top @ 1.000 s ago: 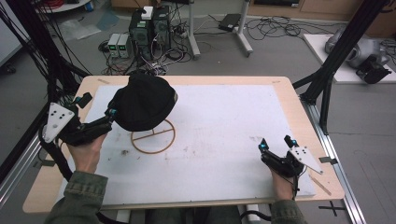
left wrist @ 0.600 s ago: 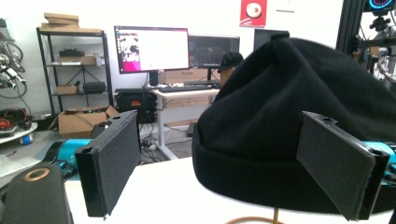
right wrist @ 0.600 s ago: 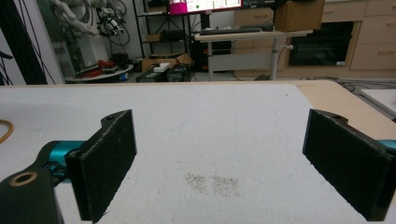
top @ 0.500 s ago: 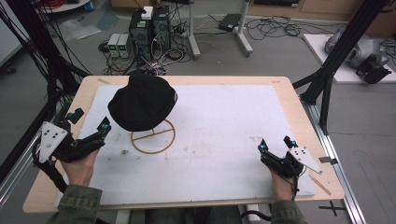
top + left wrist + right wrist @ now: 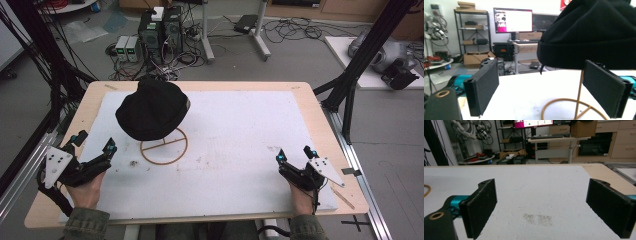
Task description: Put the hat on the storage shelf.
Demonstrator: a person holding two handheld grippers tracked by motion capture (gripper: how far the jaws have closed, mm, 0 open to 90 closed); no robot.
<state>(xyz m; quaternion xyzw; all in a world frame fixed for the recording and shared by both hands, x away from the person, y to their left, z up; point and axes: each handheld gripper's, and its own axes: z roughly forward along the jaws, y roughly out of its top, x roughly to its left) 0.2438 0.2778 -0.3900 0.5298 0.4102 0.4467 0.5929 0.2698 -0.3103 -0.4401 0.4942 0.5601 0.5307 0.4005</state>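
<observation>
Place: a robotics lab or research workshop.
Floor: grey, with computer towers (image 5: 161, 31) and tangled cables (image 5: 300, 27) at the top of the high view.
Frame: black metal struts (image 5: 357, 75) at the left and right edges.
Background: lit monitor (image 5: 512, 20) top centre, metal shelving (image 5: 471, 35) with boxes at left, cardboard box (image 5: 475, 58) on the floor.
Furniture: wooden cabinets (image 5: 616, 138) at upper right.

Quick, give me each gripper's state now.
Left gripper: open, empty, near the black knit hat on its gold wire stand.
Right gripper: open, empty.
</observation>
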